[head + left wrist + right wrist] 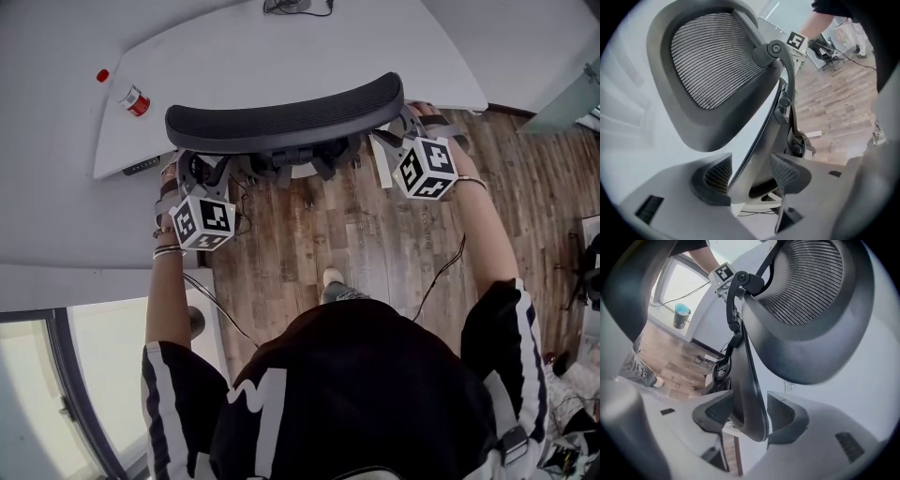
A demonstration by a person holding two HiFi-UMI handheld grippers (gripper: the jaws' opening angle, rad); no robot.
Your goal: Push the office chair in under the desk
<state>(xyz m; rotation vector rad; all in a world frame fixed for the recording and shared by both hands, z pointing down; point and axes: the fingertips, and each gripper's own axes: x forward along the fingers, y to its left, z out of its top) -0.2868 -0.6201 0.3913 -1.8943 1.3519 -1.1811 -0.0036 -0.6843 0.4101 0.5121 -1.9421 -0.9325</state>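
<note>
At the desk's curved near edge, the office chair (pixel 281 120) stood with its headrest overlapping the desk (pixel 281 47) top when seen from above. Its seat and wheels were hidden, so how far under it sat could not be told. Each side edge of its mesh backrest ran between a claw. The left gripper (pixel 751 174) and the right gripper (pixel 750 413) both had jaws spread around the frame, pinching nothing. Pushed that loosely, an edge could slip out, or one side could lead and swivel the chair. The tall headrest might knock the desk rim and jolt the red can (pixel 137 101) nearby. Loose cables (pixel 234 202) above the wood floor (pixel 375 244) could snag the wheels.
</note>
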